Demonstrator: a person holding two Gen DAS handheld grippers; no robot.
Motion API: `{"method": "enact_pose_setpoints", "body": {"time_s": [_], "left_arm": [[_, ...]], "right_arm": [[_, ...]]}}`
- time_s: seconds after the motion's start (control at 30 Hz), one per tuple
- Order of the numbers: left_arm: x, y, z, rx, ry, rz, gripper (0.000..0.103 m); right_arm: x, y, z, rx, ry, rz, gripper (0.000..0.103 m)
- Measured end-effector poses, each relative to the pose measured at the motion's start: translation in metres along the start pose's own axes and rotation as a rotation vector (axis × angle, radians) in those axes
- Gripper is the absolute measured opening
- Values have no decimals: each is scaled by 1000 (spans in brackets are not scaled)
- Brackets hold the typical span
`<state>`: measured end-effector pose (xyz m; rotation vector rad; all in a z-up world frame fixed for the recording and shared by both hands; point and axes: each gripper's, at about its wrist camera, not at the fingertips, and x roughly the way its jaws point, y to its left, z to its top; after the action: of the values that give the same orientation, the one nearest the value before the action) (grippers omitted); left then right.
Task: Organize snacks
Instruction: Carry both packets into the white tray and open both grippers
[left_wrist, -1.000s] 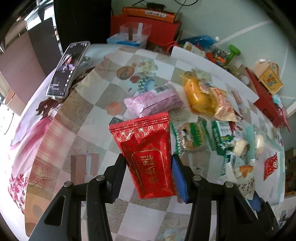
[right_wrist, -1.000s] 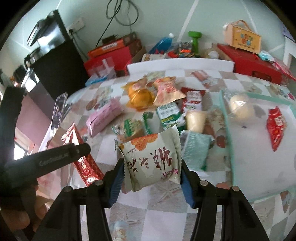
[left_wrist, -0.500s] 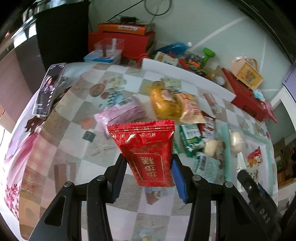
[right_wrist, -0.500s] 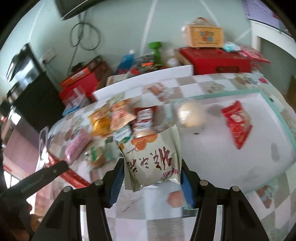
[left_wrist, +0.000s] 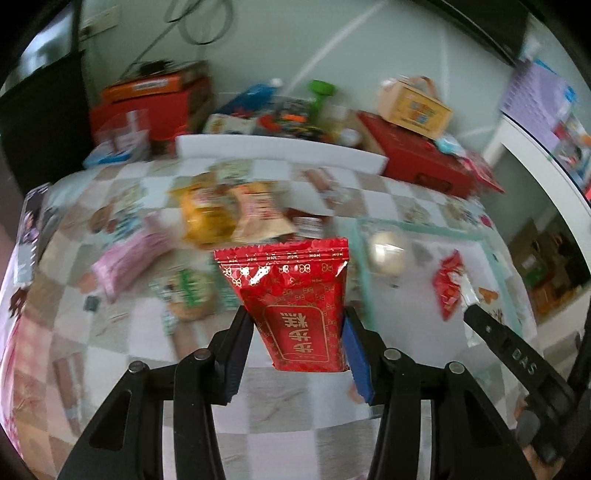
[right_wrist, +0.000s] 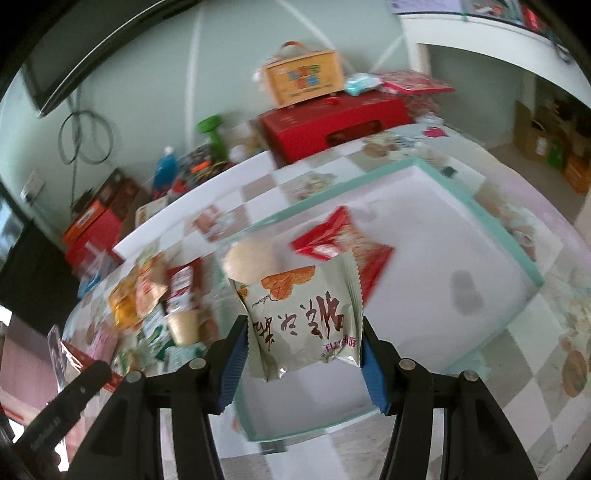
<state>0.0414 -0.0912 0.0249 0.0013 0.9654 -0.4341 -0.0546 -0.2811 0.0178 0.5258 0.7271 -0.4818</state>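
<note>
My left gripper (left_wrist: 293, 338) is shut on a red snack packet (left_wrist: 291, 299) with gold print, held above the checked tablecloth. My right gripper (right_wrist: 303, 347) is shut on a pale green snack packet (right_wrist: 306, 317) with an orange cake picture, held over the near part of a white tray with a mint rim (right_wrist: 532, 266). In the tray lie a red packet (right_wrist: 343, 236) and a round pale bun (right_wrist: 251, 262). The tray (left_wrist: 424, 230) also shows in the left wrist view, right of the red packet. A pile of loose snacks (left_wrist: 221, 218) lies left of the tray.
A pink packet (left_wrist: 129, 254) and a green packet (left_wrist: 188, 291) lie on the cloth at left. A phone (left_wrist: 29, 229) rests at the table's left edge. Red boxes (right_wrist: 332, 118) and a white board (left_wrist: 277, 151) stand behind the table. The right gripper's arm (left_wrist: 517, 358) shows at right.
Both grippers have swung to the right with their packets. The right gripper now hangs over the tray; the left one has come nearer the tray's left rim.
</note>
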Motion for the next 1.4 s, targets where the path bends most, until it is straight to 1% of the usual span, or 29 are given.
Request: {"method": "enact_pose_setpoints", "body": {"time_s": [0.1,0.23,0.43,0.57,0.77,0.87,1.1,1.23,1.33,1.37,1.4], "left_arm": [[7,-23,0,49,8,-39,50],[16,-50,-2,118,11,-72,50],[26,-80,-2,189,3,-91,50],[34,-97,-3,221,13,-127,50],[42,-123,-11,285,27,-140,50],[44,-123,-12,289,41,-131,52],[34,-109,-5,247,28,-126,67],[37,-96,-1,204,49,-118,73],[42,-84,1,164,74,-86,76],[44,-77,2,145,79,-63,79],[45,-73,2,132,81,-47,88]], "right_arm": [[-2,-21,5,49,-11,-30,59],[-3,-49,9,112,-20,-71,59],[-3,-84,13,189,-16,-107,59],[2,-94,12,216,-5,-117,59],[12,-98,11,217,26,-116,61],[14,-95,10,207,34,-106,61],[15,-92,9,197,45,-99,61],[16,-88,9,180,52,-97,61],[18,-84,10,161,59,-92,71],[18,-83,10,156,60,-91,75],[18,-81,9,148,62,-89,78]]}}
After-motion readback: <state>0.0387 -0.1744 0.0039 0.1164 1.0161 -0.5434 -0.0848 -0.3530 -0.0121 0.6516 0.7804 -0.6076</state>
